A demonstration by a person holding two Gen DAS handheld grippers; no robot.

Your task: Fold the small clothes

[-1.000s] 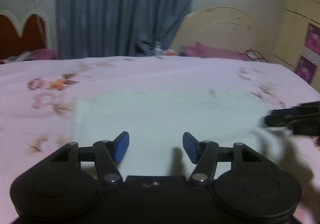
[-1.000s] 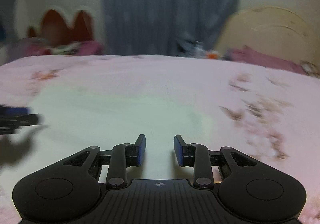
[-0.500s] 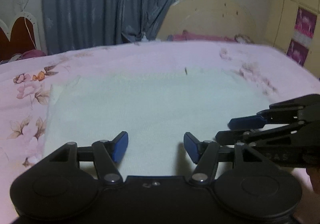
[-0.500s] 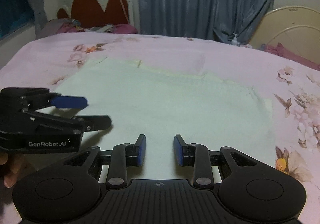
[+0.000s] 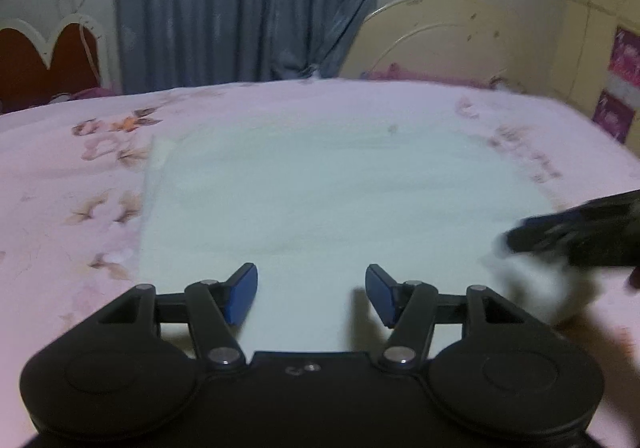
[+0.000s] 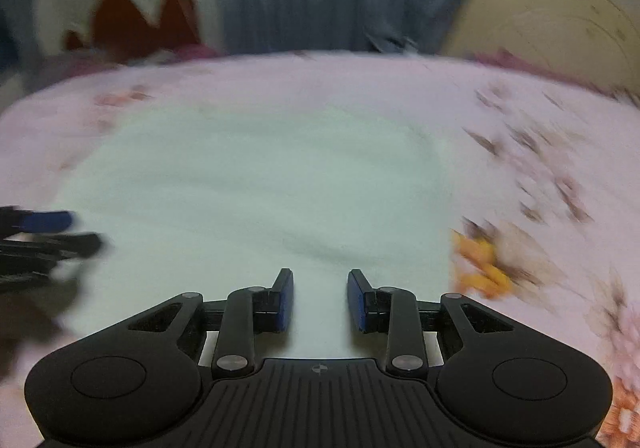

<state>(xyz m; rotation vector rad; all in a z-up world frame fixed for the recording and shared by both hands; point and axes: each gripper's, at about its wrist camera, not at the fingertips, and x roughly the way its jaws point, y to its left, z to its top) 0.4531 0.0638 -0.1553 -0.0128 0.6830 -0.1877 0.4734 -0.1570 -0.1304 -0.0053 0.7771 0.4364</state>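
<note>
A pale green-white cloth [image 5: 340, 200] lies flat on the pink floral bedsheet [image 5: 60, 176]; it also fills the middle of the right wrist view [image 6: 256, 188]. My left gripper [image 5: 311, 294] is open and empty over the cloth's near edge. My right gripper [image 6: 319, 300] is open and empty over the cloth's near right part. The right gripper shows blurred at the right edge of the left wrist view [image 5: 576, 232], where the cloth's near right corner looks lifted [image 5: 536, 288]. The left gripper shows blurred at the left of the right wrist view [image 6: 44, 236].
The bed has a cream headboard [image 5: 448, 40] and a grey-blue curtain [image 5: 248, 4] behind it. A red heart-shaped headboard [image 5: 44, 64] stands at the far left. Pink pillows lie at the far edge [image 5: 420, 74].
Both views have shifted and are now blurred by motion. The right gripper has moved toward the cloth's near right corner. Both grippers stay open.
</note>
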